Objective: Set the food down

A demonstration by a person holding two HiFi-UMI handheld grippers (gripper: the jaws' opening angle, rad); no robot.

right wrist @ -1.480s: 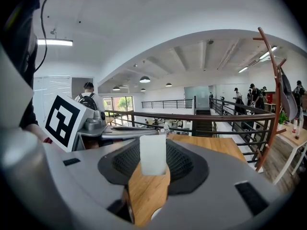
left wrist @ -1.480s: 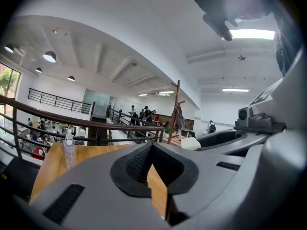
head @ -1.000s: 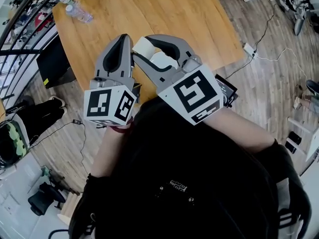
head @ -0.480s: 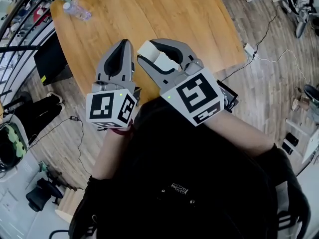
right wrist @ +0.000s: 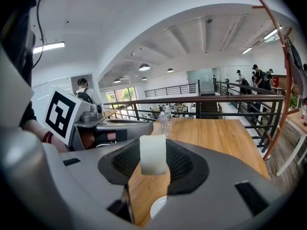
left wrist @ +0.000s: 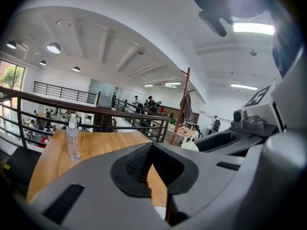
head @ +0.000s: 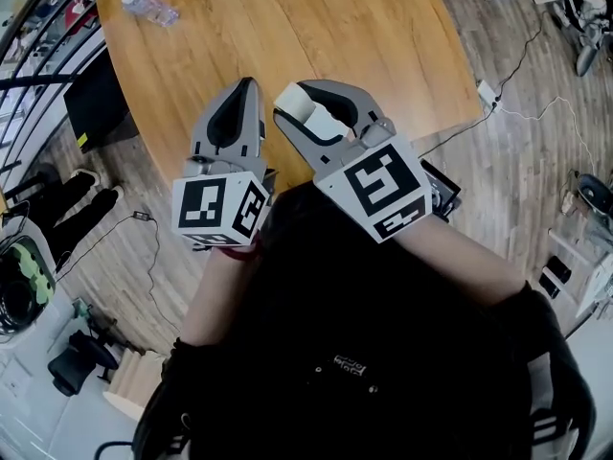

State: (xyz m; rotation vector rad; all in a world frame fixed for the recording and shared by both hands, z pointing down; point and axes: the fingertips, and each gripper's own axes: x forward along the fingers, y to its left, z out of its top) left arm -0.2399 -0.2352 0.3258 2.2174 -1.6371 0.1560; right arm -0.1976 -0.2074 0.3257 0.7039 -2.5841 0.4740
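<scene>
This looks like a big open office hall on an upper floor. A dark railing [right wrist: 225, 98] runs past the wooden table [head: 316, 36], and people [left wrist: 149, 104] stand behind it. Round lamps [right wrist: 144, 67] hang above. Cables [head: 522, 113] lie on the wood floor [head: 517, 190].

Two claws (left claw [head: 245, 86], right claw [head: 311, 103]), one food block [right wrist: 152, 155], one wooden table [head: 335, 27], water bottles [head: 148, 8] unclear

I read the food [right wrist: 153, 155] as pale off-white. Left gripper [head: 247, 86] & right gripper [head: 308, 100]: grey, black ribbed pads, white faces w/ black square markers. Table [head: 374, 27] honey-brown, wood grain. Floor [head: 517, 161] grey-brown planks. Top [head: 364, 353] black. Bottle [head: 146, 4] clear.
</scene>
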